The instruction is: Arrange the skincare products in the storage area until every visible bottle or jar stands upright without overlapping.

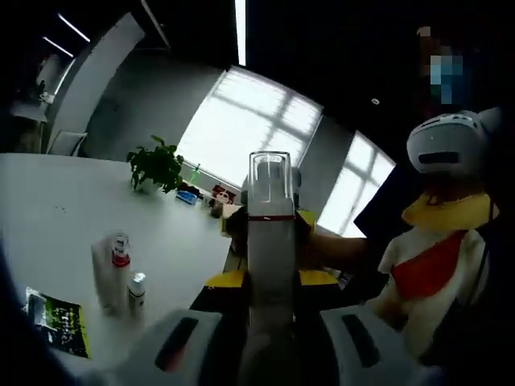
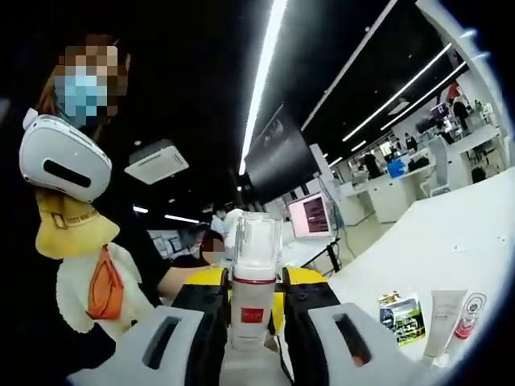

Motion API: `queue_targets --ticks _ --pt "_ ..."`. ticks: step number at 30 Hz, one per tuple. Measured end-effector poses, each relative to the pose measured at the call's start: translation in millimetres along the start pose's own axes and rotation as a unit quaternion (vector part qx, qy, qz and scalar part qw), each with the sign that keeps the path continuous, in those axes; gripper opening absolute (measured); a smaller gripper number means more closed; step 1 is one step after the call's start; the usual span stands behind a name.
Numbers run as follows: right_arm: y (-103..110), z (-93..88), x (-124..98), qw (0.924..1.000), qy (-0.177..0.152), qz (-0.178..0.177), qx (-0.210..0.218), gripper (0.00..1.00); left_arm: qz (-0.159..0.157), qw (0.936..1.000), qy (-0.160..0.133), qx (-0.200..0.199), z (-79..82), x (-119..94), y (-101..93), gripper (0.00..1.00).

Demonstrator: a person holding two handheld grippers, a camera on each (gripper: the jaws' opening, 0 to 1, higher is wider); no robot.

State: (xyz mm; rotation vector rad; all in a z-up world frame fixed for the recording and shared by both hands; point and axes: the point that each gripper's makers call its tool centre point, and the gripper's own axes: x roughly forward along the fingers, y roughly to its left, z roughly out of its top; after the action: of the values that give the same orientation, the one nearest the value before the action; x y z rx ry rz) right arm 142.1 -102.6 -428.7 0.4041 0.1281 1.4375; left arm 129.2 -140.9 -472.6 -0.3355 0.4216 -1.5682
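Bottle point(image 1: 270, 233) held aloft above table point(image 1: 48, 217), both grippers point(image 1: 269, 346) point(image 2: 253, 342) clamped on it; step: carrying; next: stand upright beside tubes point(image 1: 113, 269), apart from sachet point(image 1: 58, 322).

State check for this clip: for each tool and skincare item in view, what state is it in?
Left tool: shut on the pump bottle.
Right tool: shut on the pump bottle.
Pump bottle: upright, lifted off the table, clear cap on.
Red-collared bottle: upright on the table.
Small bottle: upright beside it.
White tube: standing on its cap.
Green packet: lying flat.
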Motion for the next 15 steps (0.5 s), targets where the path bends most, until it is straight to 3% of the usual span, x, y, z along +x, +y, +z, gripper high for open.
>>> queue_targets --ticks 4,7,10,12,15 --pt "-1.2 -1.8 1.0 0.9999 -0.003 -0.007 0.007 0.21 -0.003 1.0 0.002 -0.009 -3.0 -0.7 -0.5 0.25" --pt "-15.3 0.3 -2.9 0.9984 -0.013 -0.055 0.004 0.2 0.028 0.9995 -0.012 -0.01 0.8 -6.5 13.2 0.25" --pt "-35.1 4.6 -8.8 0.992 -0.027 -0.123 -0.008 0.2 0.102 0.9941 -0.031 0.021 9.2 -12.4 38.1 0.28" --pt "-50.8 0.5 -13.1 0.9838 -0.002 -0.178 -0.025 0.2 0.151 0.988 -0.016 0.03 6.3 -15.9 52.9 0.29" --pt "-75.2 -3.9 -22.2 0.9659 0.034 -0.251 -0.051 0.2 0.218 0.9724 0.03 0.076 0.5 -20.6 70.9 0.32"
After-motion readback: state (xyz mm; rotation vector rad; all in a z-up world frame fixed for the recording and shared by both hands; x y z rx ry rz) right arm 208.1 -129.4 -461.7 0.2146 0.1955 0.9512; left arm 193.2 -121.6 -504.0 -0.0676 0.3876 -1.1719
